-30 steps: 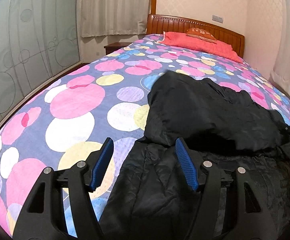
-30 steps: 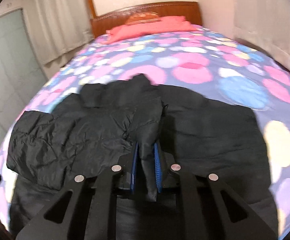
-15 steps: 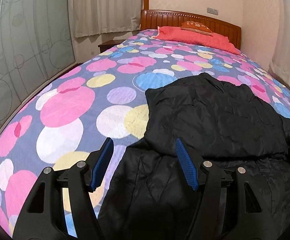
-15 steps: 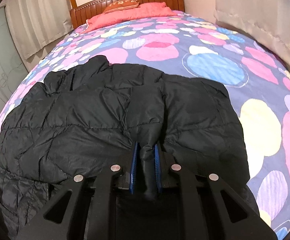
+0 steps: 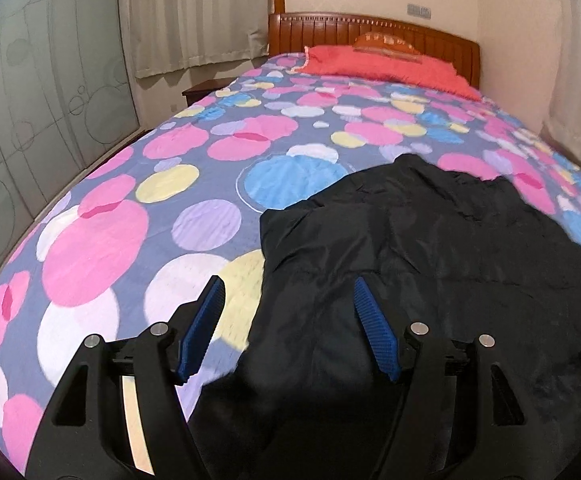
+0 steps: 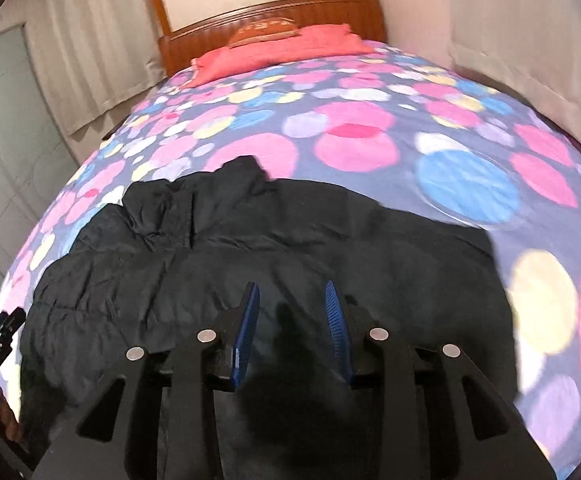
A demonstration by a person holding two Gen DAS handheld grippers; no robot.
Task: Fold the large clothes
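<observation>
Jacket (image 5: 430, 264): black, quilted, lies flat on the bed (image 5: 138, 208) near the foot end, one flap laid across the body so the upper layer shows a ridge of wrinkles toward your left in the right wrist view. You have it spread on the wide bedspread presumably because a garment this big needs room for each fold to land flat.

Pillow (image 5: 386, 66), red, sits against the wooden headboard (image 5: 370, 28), well apart from the jacket; no interference with the fold area.

Left gripper (image 5: 286, 322): jaws wide, nothing between them. It hangs over the jacket's left edge, one finger above the bedspread, the other above black fabric; judged to be lined up for pinching that edge.

Right gripper (image 6: 292, 330): jaws moderately parted, empty, over the jacket's near middle. Dark fabric lies below the gap; contact cannot be told.

Fold judged partway; bottom-up fold likely remains.
</observation>
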